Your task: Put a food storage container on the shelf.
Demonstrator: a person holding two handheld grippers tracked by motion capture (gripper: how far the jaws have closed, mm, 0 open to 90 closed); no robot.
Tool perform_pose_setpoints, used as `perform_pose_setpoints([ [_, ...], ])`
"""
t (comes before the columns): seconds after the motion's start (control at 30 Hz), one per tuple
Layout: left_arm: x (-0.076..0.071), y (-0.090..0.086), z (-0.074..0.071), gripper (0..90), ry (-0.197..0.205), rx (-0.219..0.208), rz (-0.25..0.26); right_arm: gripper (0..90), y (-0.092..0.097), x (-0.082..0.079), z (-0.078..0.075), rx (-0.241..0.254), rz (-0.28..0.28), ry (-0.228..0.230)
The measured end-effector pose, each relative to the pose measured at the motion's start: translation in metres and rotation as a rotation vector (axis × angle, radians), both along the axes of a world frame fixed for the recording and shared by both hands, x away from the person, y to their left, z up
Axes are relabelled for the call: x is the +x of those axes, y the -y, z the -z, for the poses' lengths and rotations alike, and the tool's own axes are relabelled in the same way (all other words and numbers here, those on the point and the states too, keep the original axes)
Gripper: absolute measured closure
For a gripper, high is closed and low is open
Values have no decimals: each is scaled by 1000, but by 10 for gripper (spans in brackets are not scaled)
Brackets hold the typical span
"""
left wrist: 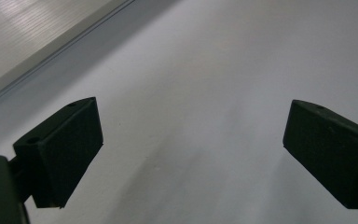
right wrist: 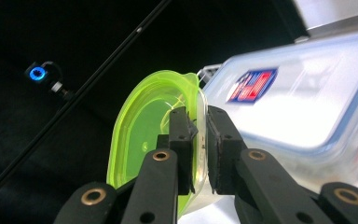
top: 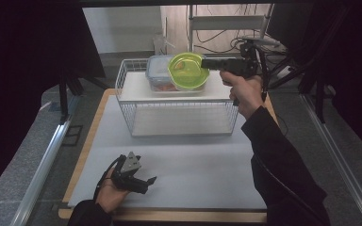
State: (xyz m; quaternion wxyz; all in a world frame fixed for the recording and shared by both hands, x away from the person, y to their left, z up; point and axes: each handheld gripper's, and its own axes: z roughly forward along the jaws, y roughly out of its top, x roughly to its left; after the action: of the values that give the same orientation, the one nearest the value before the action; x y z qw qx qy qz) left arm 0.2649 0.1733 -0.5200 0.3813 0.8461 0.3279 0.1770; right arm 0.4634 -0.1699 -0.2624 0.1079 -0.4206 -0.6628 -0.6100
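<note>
We pinch the rim of the green-lidded container [top: 187, 70] in our right gripper [right wrist: 201, 140], just beside the clear lidded box [right wrist: 303, 107]. An edge-only hold may slip or tilt. Our left gripper [top: 143, 181] rests open.

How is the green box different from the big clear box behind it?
The green box is bright lime and rounded; the clear box is see-through, squarish, with a blue-edged lid. The green box is held up and tilted, its rim pinched by the right gripper; the clear box rests flat on the wire basket's white top. The clear box's lid carries a red-and-blue sticker; the green box shows none. Both are plastic containers.
</note>
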Motion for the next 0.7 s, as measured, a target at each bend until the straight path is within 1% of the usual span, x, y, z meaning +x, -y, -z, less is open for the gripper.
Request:
perform_pose_setpoints([
  [0.03, 0, 0, 0, 48, 0, -1, 0, 817, -1, 5, -3, -2, 21, 2],
  [0.07, 0, 0, 0, 48, 0, -1, 1, 817, -1, 5, -3, -2, 21, 2],
  [0.1, 0, 0, 0, 48, 0, 0, 2, 817, -3, 11, -6, -6, 39, 1],
  [0.17, 0, 0, 0, 48, 0, -1, 3, 817, -4, 14, -7, -5, 48, -1],
  [0.23, 0, 0, 0, 48, 1, 0, 4, 817, -8, 22, -10, -8, 76, 0],
  [0.3, 0, 0, 0, 48, 2, -1, 4, 818, -9, 25, -10, -8, 86, -5],
  [0.33, 0, 0, 0, 48, 2, -2, 5, 817, -12, 31, -11, -11, 104, -6],
  [0.37, 0, 0, 0, 48, 2, -2, 5, 817, -12, 31, -11, -11, 104, -6],
  [0.43, 0, 0, 0, 48, 1, -5, 6, 817, -17, 39, -11, -10, 125, -15],
  [0.47, 0, 0, 0, 48, 1, -5, 6, 817, -17, 39, -11, -10, 125, -15],
  [0.5, 0, -1, 0, 48, 0, -6, 8, 817, -20, 44, -11, -17, 142, -20],
  [0.57, 0, -1, 0, 48, 0, -6, 8, 817, -22, 46, -11, -21, 147, -20],
  [0.6, 0, -1, 0, 48, 0, -6, 9, 817, -26, 50, -11, -30, 165, -19],
  [0.7, 0, -1, 0, 48, 0, -6, 11, 817, -29, 55, -9, -27, 170, -27],
])
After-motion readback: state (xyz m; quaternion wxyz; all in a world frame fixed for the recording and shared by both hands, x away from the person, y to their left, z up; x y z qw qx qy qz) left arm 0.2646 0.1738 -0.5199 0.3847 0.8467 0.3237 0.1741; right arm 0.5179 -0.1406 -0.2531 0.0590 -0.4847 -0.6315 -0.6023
